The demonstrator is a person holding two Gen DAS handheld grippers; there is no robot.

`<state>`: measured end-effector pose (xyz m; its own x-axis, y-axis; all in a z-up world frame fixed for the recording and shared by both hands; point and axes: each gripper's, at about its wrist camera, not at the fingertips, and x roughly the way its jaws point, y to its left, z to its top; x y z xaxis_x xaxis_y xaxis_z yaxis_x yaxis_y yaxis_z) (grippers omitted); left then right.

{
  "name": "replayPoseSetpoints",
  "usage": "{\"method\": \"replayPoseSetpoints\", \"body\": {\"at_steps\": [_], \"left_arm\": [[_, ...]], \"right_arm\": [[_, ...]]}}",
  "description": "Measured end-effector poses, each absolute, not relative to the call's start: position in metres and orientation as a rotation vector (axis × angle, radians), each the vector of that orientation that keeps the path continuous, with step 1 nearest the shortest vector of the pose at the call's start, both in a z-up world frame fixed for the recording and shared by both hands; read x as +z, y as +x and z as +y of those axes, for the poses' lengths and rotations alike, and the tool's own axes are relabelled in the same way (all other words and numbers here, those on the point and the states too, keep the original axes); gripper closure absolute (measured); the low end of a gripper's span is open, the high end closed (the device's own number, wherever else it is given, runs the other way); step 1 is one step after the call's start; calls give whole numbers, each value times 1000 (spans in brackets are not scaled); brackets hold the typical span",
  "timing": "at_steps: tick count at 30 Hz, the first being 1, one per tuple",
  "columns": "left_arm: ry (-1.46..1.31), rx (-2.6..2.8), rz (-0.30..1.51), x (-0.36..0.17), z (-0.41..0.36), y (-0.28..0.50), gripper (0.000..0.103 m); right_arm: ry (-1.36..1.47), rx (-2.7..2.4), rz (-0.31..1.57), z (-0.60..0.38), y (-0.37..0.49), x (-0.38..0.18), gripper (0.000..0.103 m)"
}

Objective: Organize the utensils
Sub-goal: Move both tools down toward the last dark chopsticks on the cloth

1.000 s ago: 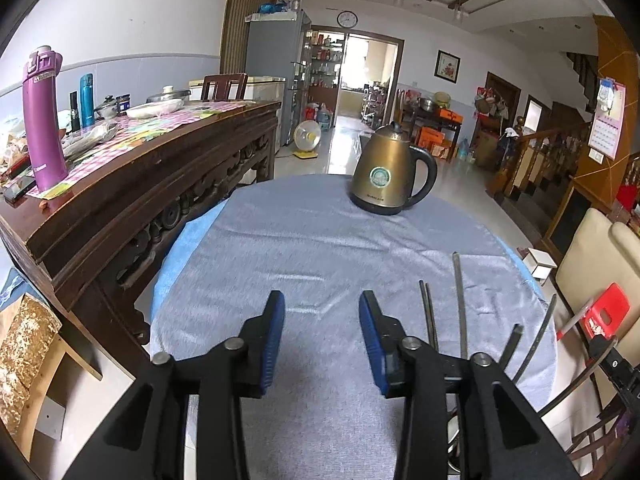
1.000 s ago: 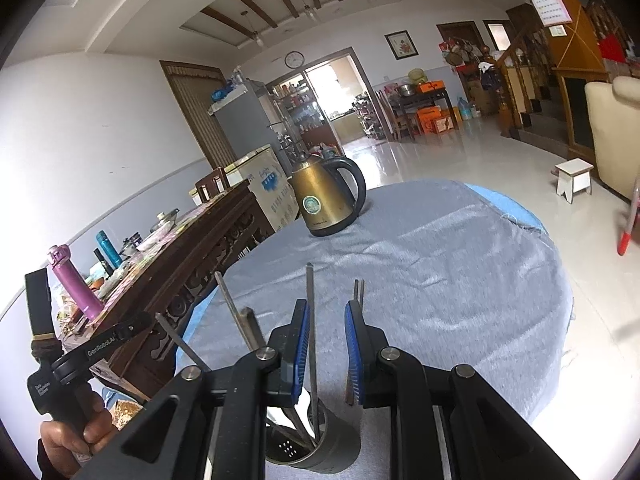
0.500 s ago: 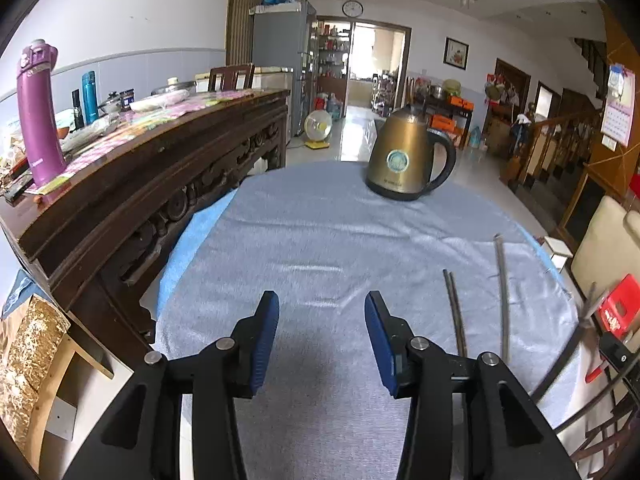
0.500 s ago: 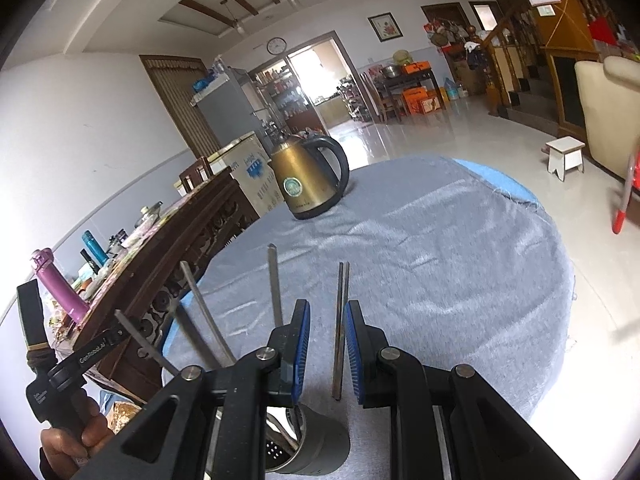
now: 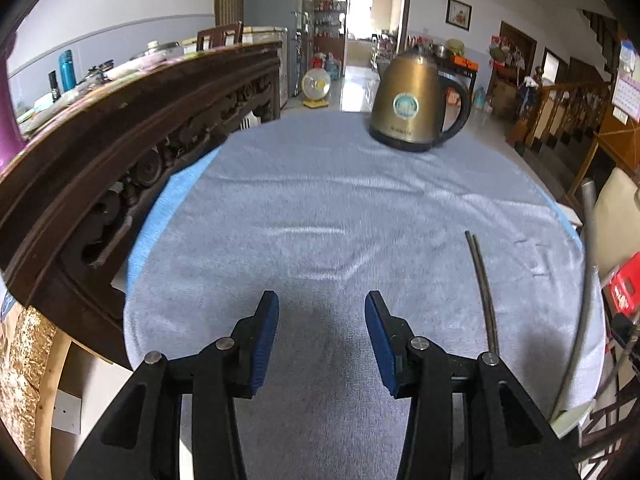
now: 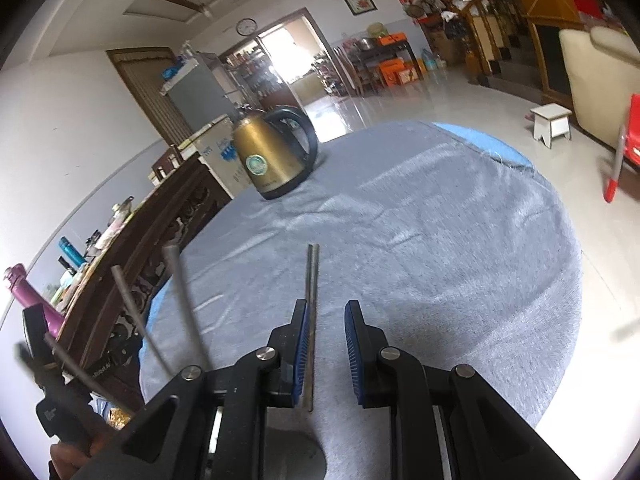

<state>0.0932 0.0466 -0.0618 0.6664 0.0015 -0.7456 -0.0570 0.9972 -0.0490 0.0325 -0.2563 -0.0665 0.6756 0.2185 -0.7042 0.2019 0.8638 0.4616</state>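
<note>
A pair of metal chopsticks [image 6: 311,300] stands upright between the blue pads of my right gripper [image 6: 326,350], against the left pad; the jaws stand a little apart. The chopsticks also show in the left wrist view [image 5: 482,284]. Other metal utensil handles [image 6: 184,308] rise at lower left, and one curved handle [image 5: 585,292] shows at the left view's right edge. The holder under them is mostly hidden by the gripper. My left gripper [image 5: 322,338] is open and empty, low over the grey-blue tablecloth [image 5: 340,216].
A gold electric kettle [image 5: 414,104] stands at the far side of the round table, also in the right wrist view [image 6: 272,156]. A dark carved wooden sideboard [image 5: 120,120] with bottles runs along the left. A red plastic chair [image 5: 622,284] is beyond the right edge.
My right gripper's jaws have opened a little around the chopsticks. Both cameras have dropped lower and nearer the tablecloth. The left gripper stays open.
</note>
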Motion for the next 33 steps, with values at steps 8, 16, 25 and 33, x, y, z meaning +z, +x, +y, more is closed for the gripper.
{"method": "replayPoseSetpoints", "body": {"at_steps": [8, 16, 25, 33], "left_arm": [[-32, 21, 893, -81, 34, 120, 57], [-4, 7, 915, -91, 21, 140, 57], [16, -3, 933, -99, 8, 157, 57], [33, -10, 945, -106, 0, 170, 57]], "right_arm": [[558, -18, 889, -268, 59, -88, 83], [566, -25, 932, -275, 82, -106, 83], [568, -24, 956, -278, 103, -118, 83], [566, -4, 977, -275, 122, -130, 83]]}}
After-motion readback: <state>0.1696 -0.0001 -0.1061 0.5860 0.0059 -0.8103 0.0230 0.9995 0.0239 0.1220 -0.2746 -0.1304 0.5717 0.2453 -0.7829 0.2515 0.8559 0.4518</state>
